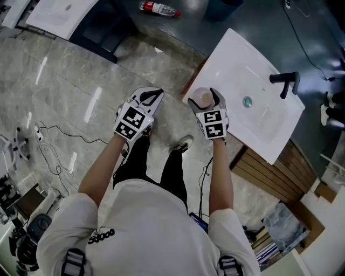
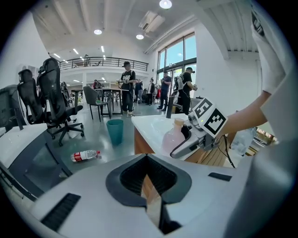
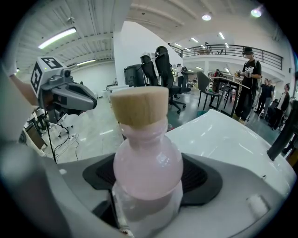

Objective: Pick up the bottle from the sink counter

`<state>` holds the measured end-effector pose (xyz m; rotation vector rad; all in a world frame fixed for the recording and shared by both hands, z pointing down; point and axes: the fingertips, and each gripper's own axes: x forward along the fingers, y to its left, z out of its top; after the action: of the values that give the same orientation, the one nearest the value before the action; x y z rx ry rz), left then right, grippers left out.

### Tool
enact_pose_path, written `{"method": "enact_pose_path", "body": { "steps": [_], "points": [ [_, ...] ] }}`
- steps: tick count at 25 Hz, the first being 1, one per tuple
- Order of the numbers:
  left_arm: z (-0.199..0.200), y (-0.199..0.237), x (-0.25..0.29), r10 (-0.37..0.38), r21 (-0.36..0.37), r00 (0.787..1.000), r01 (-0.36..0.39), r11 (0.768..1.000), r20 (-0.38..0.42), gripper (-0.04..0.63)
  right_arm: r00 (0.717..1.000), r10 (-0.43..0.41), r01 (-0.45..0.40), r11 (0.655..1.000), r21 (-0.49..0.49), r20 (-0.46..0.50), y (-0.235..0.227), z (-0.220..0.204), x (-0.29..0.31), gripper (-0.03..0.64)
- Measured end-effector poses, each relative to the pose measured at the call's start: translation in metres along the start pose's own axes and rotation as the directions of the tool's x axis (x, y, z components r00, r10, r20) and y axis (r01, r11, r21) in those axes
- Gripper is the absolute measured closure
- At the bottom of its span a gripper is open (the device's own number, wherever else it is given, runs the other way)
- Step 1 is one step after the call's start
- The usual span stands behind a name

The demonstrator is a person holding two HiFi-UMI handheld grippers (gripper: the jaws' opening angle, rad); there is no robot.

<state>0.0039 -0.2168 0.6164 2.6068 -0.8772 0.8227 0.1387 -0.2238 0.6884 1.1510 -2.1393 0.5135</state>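
A pale pink bottle (image 3: 147,167) with a light wooden cap (image 3: 139,106) fills the right gripper view, with the dark pads pressed against both its sides. In the head view my right gripper (image 1: 206,97) is shut on this bottle (image 1: 202,99) at the near left corner of the white sink counter (image 1: 259,116). Whether the bottle's base touches the counter is hidden. My left gripper (image 1: 152,97) hangs over the floor to the left of the counter, its jaws together and empty. The left gripper view shows the bottle (image 2: 174,137) held above the counter corner.
A black faucet (image 1: 286,82) and a drain (image 1: 247,101) sit further back on the counter. On the floor lie a red-labelled plastic bottle (image 1: 159,8) and cables (image 1: 56,148); a teal bin (image 2: 115,131) stands nearby. Office chairs (image 2: 53,100) and standing people (image 2: 128,88) are further off.
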Motion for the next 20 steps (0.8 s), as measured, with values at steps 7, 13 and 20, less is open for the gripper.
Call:
{"method": "enact_pose_path", "body": {
  "steps": [7,13,20],
  "points": [
    [0.011,-0.018,0.005,-0.072,0.070,0.996,0.069,0.995,0.045,0.589,1.000,0.012,-0.012,1.000,-0.008,0.002,0.006,-0.003,-0.004,0.216],
    [0.007,-0.020,0.004,-0.076,0.079,0.997,0.073,0.994,0.031,0.589,1.000,0.020,-0.019,1.000,-0.015,0.017,0.010,0.006,-0.012,0.216],
    [0.016,-0.018,0.003,-0.075,0.068,0.996,0.071,0.995,0.053,0.589,0.998,0.004,-0.002,1.000,-0.029,0.065,0.004,0.034,-0.032,0.216]
  ]
}}
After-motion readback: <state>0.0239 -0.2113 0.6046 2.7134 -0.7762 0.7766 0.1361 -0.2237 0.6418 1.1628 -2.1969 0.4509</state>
